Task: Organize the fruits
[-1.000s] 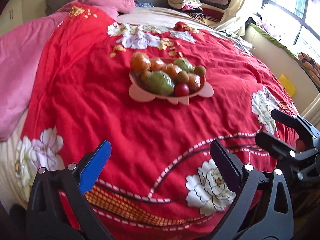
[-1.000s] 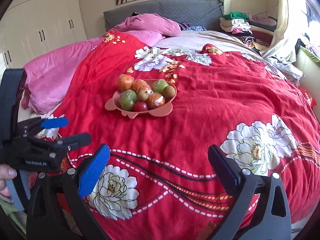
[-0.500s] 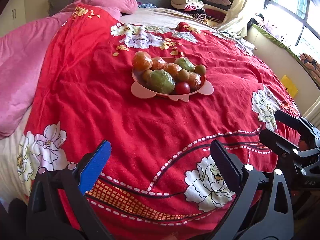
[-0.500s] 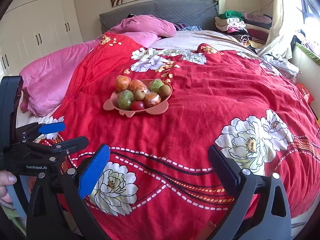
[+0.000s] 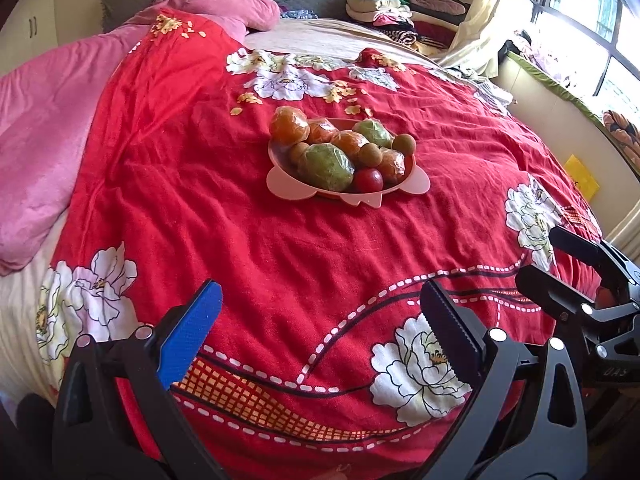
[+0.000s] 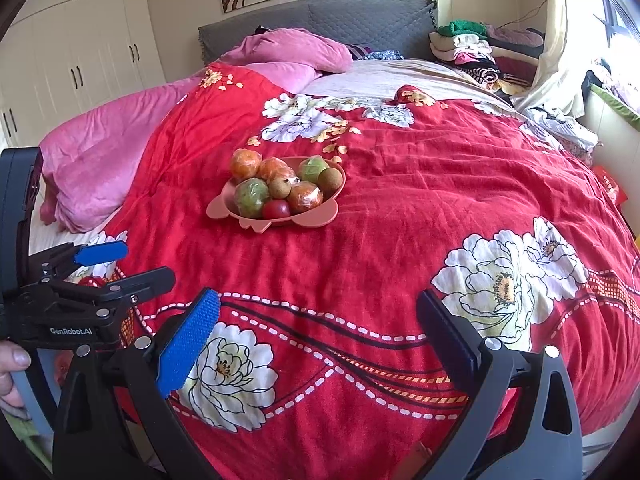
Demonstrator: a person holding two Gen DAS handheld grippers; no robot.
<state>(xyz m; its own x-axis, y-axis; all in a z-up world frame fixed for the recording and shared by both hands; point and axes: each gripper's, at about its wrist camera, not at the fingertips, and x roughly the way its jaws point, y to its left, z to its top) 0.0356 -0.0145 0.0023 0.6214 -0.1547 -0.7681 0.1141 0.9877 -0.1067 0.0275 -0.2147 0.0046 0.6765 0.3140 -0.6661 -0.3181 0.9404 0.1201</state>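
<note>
Pink plate heaped with fruit sat mid-bed on the red quilt, well ahead of both spread-jawed, empty grippers, left gripper and right gripper, neither clearly nearer.

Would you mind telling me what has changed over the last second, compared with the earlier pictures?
Both views have shifted a little: the left gripper and right gripper have eased slightly toward the pink plate of fruit, which now sits a bit lower in each view. Nothing was taken hold of or let go. Both grippers stay open and empty, and the fruit lies on the plate as before, on the red bedspread.
</note>
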